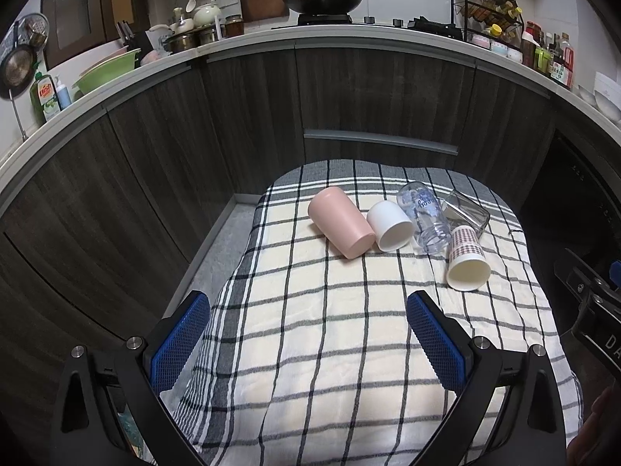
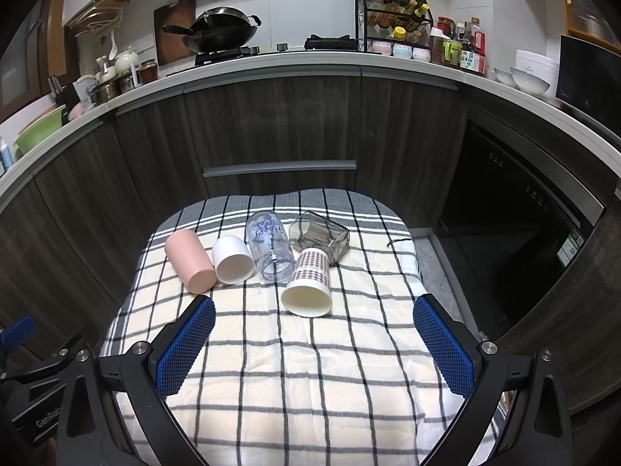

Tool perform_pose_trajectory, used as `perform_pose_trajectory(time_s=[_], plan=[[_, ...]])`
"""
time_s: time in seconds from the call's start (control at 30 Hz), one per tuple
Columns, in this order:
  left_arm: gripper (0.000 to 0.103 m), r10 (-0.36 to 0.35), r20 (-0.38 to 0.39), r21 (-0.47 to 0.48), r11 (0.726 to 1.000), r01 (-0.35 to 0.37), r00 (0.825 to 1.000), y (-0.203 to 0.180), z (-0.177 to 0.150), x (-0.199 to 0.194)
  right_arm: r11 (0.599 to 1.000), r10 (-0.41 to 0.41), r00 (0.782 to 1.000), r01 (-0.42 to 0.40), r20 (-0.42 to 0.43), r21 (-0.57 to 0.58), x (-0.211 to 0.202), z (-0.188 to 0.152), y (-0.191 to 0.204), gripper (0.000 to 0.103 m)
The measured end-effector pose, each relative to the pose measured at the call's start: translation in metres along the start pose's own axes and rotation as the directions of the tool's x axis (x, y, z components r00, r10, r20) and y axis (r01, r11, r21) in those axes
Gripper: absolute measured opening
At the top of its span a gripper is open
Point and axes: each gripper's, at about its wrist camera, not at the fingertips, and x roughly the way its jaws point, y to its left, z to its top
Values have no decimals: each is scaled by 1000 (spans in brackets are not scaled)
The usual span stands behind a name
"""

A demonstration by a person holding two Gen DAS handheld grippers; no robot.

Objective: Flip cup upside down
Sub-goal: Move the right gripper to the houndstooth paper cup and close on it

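**Five cups on their sides, both tongs held apart**

My left tongs and right tongs are spread wide over the checked cloth, gripping nothing. Just ahead of my right tongs lies the patterned paper cup, mouth toward me. Beyond it, left to right: pink cup, white cup, clear plastic cup, smoky glass, all tipped over. Farther off, dark cabinets.

Wok on stove, spice rack right — plaid cloth below.
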Motion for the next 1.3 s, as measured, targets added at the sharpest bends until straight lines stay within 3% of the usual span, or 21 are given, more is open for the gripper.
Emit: perform_pose_trajectory(time_s=[0.3, 0.7, 1.07, 1.3], plan=[[103, -12, -7, 14, 1000, 12, 1000, -7, 8, 43, 1000, -14, 999, 14, -50, 12, 50, 8, 3, 102], [103, -14, -39, -5, 1000, 14, 999, -22, 17, 119, 999, -40, 985, 39, -167, -8, 146, 15, 8, 102], [103, 10, -93, -15, 1000, -12, 996, -31, 15, 165, 999, -53, 938, 47, -342, -24, 240, 18, 7, 98], [103, 22, -104, -5, 1000, -22, 994, -33, 11, 173, 1000, -23, 905, 18, -424, -16, 270, 9, 6, 85]])
